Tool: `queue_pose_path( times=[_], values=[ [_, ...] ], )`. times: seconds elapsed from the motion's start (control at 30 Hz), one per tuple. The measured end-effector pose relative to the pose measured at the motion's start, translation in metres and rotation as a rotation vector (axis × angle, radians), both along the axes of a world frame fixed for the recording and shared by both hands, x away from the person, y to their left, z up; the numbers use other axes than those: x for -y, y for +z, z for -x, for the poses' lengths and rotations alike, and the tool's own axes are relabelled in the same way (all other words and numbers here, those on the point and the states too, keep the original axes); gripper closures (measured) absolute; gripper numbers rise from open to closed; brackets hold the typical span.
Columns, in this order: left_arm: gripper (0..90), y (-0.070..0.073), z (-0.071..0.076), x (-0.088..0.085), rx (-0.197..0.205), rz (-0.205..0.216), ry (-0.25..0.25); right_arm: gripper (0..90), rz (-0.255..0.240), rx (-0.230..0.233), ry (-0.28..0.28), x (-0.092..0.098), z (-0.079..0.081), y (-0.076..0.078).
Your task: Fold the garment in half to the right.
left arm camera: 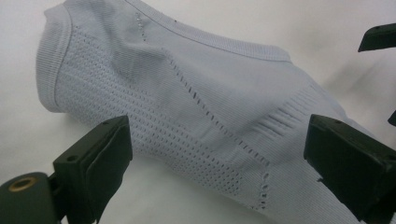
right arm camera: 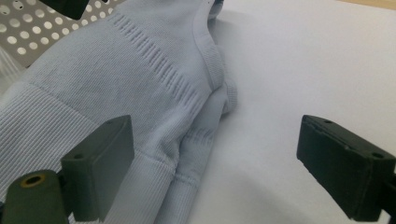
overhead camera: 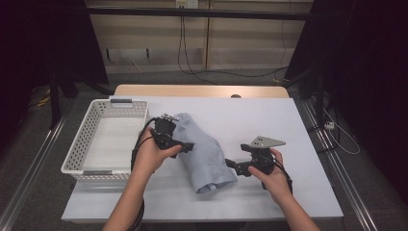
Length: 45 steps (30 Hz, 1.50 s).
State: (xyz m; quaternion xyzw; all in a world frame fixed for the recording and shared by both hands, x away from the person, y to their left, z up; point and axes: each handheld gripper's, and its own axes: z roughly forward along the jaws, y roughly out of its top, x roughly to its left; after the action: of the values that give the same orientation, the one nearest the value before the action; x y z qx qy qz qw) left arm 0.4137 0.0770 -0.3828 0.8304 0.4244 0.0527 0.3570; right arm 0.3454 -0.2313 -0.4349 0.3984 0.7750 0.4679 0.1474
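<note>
My left gripper (overhead camera: 185, 147) has its fingers (left arm camera: 100, 161) spread wide, straddling the pale blue knit garment (overhead camera: 202, 151) without pinching it. My right gripper (overhead camera: 232, 166) also has its fingers (right arm camera: 105, 163) spread, one over the ribbed hem, the other over bare desk (overhead camera: 288, 125). The garment is folded into a long bundle, fine-ribbed at the edges, with bands of small eyelet holes and ladder stitching. It lies on the desk just beside the white perforated basket (overhead camera: 86, 139).
</note>
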Motion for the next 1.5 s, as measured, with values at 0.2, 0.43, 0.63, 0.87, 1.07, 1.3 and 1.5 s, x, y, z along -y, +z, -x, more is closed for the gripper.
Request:
queue_pose_path(
  times=[0.2,0.43,0.63,0.87,1.07,1.3,1.5],
  values=[
    [7.8,-0.003,0.001,0.002,-0.005,-0.007,0.004,10.6,-0.002,0.006,-0.006,0.001,-0.001,0.0],
    [7.0,-0.01,0.008,0.002,0.001,-0.007,0.022,10.6,-0.004,0.012,-0.009,0.002,-0.001,0.002],
    [6.4,-0.015,0.01,0.001,0.001,-0.005,0.037,10.6,-0.002,0.016,-0.01,0.001,-0.001,0.003],
    [6.4,-0.024,0.011,0.002,-0.009,-0.024,0.042,10.6,0.003,0.025,-0.008,0.0,-0.001,0.004],
    [6.1,-0.032,0.01,-0.002,-0.03,-0.03,0.053,10.6,0.009,0.025,0.0,-0.002,0.0,0.004],
    [7.1,-0.04,0.01,-0.005,-0.058,-0.027,0.076,10.6,0.007,0.029,0.008,-0.003,0.0,0.005],
    [8.5,-0.044,0.01,-0.007,-0.068,-0.005,0.095,10.7,0.008,0.028,0.014,-0.003,0.001,0.005]
  ],
)
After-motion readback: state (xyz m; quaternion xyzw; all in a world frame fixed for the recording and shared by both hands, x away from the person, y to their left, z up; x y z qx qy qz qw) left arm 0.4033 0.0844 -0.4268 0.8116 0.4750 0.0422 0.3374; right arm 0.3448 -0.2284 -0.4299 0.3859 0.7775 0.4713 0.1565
